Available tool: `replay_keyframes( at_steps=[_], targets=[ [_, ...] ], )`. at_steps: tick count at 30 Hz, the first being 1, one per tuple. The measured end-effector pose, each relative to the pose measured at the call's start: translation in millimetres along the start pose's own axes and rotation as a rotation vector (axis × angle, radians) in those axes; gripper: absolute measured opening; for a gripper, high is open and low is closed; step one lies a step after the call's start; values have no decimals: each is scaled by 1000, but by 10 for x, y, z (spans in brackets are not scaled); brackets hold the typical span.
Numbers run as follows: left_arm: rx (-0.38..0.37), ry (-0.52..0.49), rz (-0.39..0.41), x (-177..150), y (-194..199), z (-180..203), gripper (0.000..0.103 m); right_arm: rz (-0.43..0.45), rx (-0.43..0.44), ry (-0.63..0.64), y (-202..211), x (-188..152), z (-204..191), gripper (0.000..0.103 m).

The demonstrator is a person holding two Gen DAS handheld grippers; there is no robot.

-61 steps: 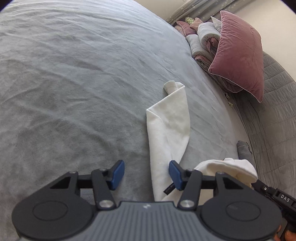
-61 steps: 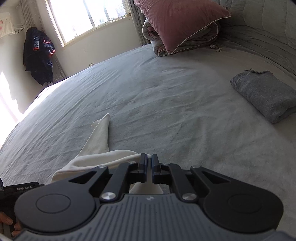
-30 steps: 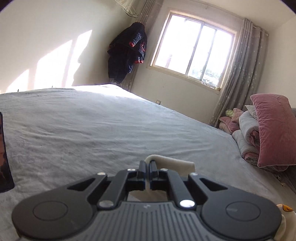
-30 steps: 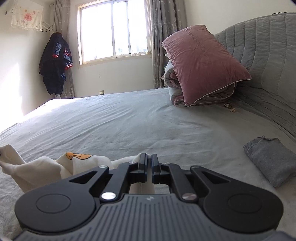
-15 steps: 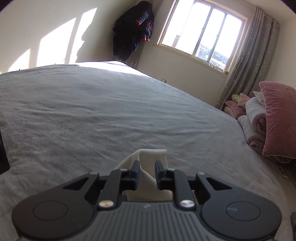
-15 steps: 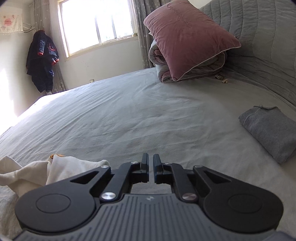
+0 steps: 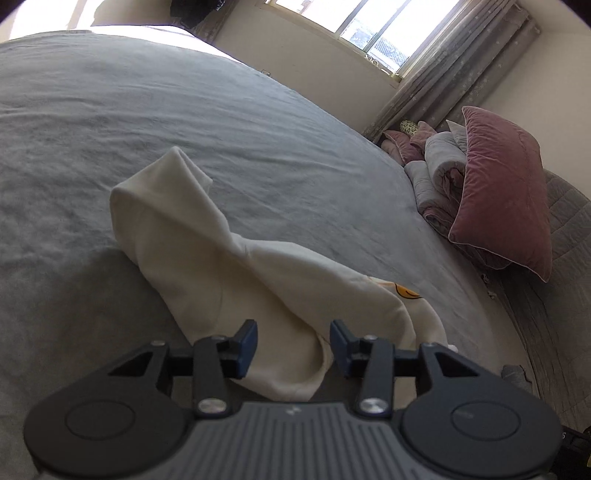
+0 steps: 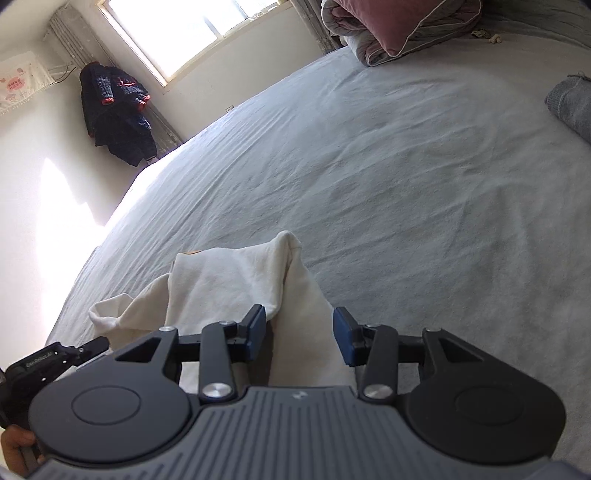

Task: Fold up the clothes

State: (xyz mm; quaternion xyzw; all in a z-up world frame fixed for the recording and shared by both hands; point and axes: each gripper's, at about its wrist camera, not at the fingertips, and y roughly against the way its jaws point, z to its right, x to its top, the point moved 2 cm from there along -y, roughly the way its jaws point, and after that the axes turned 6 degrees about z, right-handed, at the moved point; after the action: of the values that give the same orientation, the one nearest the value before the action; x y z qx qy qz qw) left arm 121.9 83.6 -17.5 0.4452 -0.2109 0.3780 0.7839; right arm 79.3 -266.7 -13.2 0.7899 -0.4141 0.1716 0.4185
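Right, both claws opening: left gripper (image 7: 293,341) and right gripper (image 8: 299,332) straddle the cream garment (image 7: 236,266) on the bed (image 7: 110,110), pads clear. Risk: twisted sleeve at 11 o'clock stays bunched, lumpy fold.

- Cream-white garment (image 7: 236,273) (image 8: 236,291): loosely bunched on grey bed, part-folded, one end tapering to a narrow tip.
- Orange-yellow print peeks out at one edge.

A home bedroom: a wide bed (image 7: 184,110) under a grey sheet, a pink pillow (image 7: 506,192) on rolled quilts, a curtained window (image 8: 192,33), and a dark jacket (image 8: 114,114) hanging in the corner.
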Motion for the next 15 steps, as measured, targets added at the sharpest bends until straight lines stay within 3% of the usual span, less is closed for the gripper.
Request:
replay_keyframes(
  at_steps=[2,4,9,15],
  targets=[
    [-11,-12,-27,-64,-56,48,45,-49,84,-51,33,-59,-48,45],
    [-37,-20,-60,-130,-90,87,48,-69,94,-57,71,-108,-86,45],
    [-97,-48,-132,-303,-187,197,51,-48,-136,26,50,-150,18,45],
    [-166,-74,-186,-479,-325,311,48,-144,-182,49,-154,-324,125,45]
  ],
)
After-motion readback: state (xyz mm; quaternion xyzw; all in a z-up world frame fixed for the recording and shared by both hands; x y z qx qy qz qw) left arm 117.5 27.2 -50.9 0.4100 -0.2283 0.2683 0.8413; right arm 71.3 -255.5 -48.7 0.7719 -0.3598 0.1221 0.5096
